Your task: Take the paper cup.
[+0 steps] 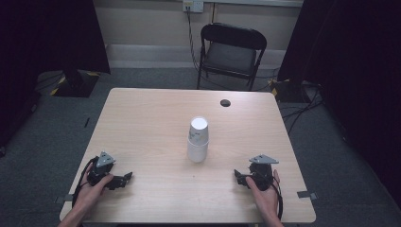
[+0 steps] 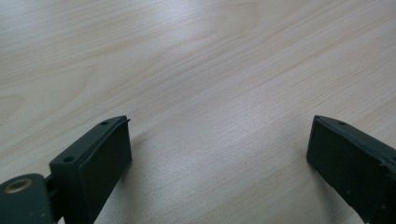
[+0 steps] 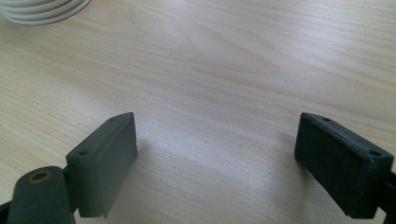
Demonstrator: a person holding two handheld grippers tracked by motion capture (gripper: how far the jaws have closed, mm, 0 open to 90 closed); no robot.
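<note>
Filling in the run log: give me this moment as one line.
left gripper: open, resting on table | right gripper: open, on table | cup stack: upside down, centre, untouched

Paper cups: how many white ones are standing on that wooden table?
2 at least: the white paper cups stand upside down in one stack at the middle of the light wooden table, one over the other. More may be nested inside, hidden.

White paper cup stack point(image 1: 197, 139), upside down, upright at the middle of the wooden table point(image 1: 142, 123), untouched
</note>
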